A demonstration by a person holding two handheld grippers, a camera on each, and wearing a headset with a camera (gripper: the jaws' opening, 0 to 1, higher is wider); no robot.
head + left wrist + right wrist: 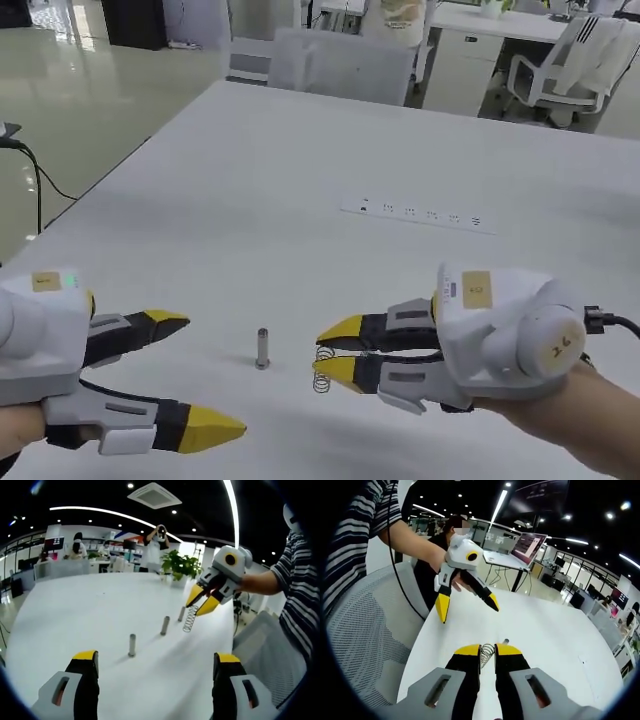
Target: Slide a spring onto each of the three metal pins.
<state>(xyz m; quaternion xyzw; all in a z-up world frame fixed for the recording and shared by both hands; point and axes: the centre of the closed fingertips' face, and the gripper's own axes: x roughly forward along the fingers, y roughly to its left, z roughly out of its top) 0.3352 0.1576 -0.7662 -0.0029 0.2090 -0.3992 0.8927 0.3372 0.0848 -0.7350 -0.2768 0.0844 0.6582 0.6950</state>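
Note:
A short metal pin [263, 348] stands upright on the white table [300, 180] between my two grippers. In the left gripper view, three pins stand in a row: near [132, 645], middle [165, 625] and far [181, 613]. My right gripper [320, 353] is shut on a small wire spring [322, 368], held just right of the pin. That spring [190, 618] hangs from the right gripper [194, 609] close beside the far pin. Between the right gripper's [487, 651] yellow tips sits the spring [487, 656], with a pin top [505, 641] just beyond. My left gripper [214, 375] is open and holds nothing.
A white power strip [418, 214] lies on the table further back. Chairs [340, 62] and desks stand beyond the far edge. A mesh chair [365, 630] is by the table's near side. In the right gripper view the left gripper [469, 614] hovers open above the table.

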